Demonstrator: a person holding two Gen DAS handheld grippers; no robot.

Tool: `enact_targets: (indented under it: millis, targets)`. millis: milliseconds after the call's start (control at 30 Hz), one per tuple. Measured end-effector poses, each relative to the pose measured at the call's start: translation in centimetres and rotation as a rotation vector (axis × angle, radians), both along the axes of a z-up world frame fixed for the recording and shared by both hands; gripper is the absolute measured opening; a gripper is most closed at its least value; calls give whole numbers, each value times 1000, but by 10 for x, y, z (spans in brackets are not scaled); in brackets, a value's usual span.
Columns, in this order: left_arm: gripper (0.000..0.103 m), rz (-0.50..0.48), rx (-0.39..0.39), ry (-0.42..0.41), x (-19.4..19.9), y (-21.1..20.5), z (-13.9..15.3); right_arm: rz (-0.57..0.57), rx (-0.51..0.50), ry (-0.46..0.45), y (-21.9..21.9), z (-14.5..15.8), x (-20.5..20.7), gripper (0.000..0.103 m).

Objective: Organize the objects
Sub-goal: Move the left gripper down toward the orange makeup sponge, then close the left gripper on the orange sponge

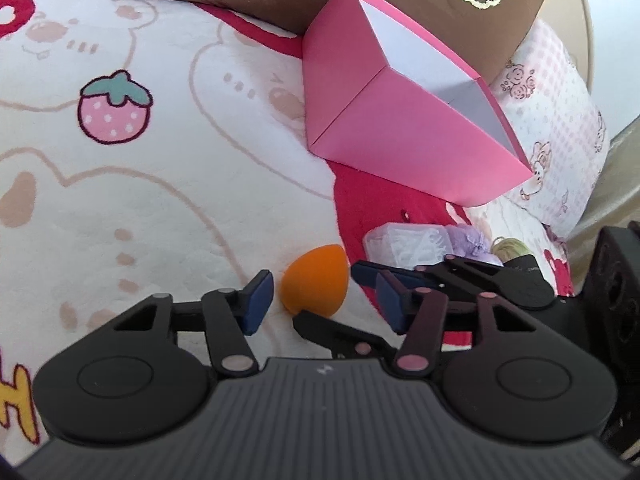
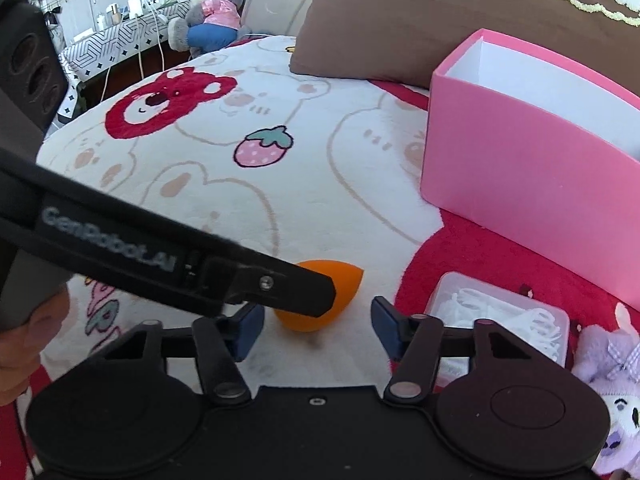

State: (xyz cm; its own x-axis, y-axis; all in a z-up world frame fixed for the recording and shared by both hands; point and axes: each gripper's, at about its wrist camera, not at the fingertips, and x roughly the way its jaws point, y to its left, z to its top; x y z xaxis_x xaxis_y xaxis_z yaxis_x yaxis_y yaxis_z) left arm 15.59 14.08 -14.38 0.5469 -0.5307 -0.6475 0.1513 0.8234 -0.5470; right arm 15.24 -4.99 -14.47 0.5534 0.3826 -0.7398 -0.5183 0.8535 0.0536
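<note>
An orange egg-shaped sponge (image 1: 314, 280) lies on the white cartoon-print blanket (image 1: 160, 208). My left gripper (image 1: 324, 302) is open with the sponge between its blue pads: the left pad is close beside it and a gap shows on the right. My right gripper (image 2: 318, 330) is also open, its tips just short of the same sponge (image 2: 332, 280). One black finger (image 2: 304, 292) of the left gripper crosses in front of the sponge and hides part of it. A blue pad (image 1: 366, 274) of the right gripper shows just right of the sponge.
An open pink box (image 2: 520, 184) with a white inside stands behind to the right, against a brown pillow (image 2: 420, 12). A clear plastic case (image 2: 500, 320) of white picks and a purple plush toy (image 2: 612, 360) lie right of the sponge. A hand (image 2: 24, 340) holds the left gripper.
</note>
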Motion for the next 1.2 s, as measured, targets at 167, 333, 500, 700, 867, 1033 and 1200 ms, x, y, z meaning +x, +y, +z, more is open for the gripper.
enact_targets:
  millis: [167, 333, 500, 700, 867, 1033, 1200]
  targets:
    - [42, -10, 17, 8, 2, -2, -4, 23, 7, -2, 3, -2, -1, 47]
    - [38, -16, 38, -6, 2, -4, -6, 30, -27, -20, 8, -6, -2, 47]
    - [38, -25, 19, 1, 4, -5, -7, 7, -25, -1, 5, -12, 5, 47]
    - [38, -31, 49, 31, 5, -9, -15, 27, -66, -37, 11, -15, -1, 47]
    - [38, -43, 65, 38, 4, -14, -12, 47, -126, -79, 18, -12, -9, 46]
    - [38, -68, 125, 23, -2, -23, -4, 60, -154, -109, 20, -8, -18, 46]
    - [38, -110, 189, 30, -7, -35, 3, 59, -147, -101, 17, -4, -26, 46]
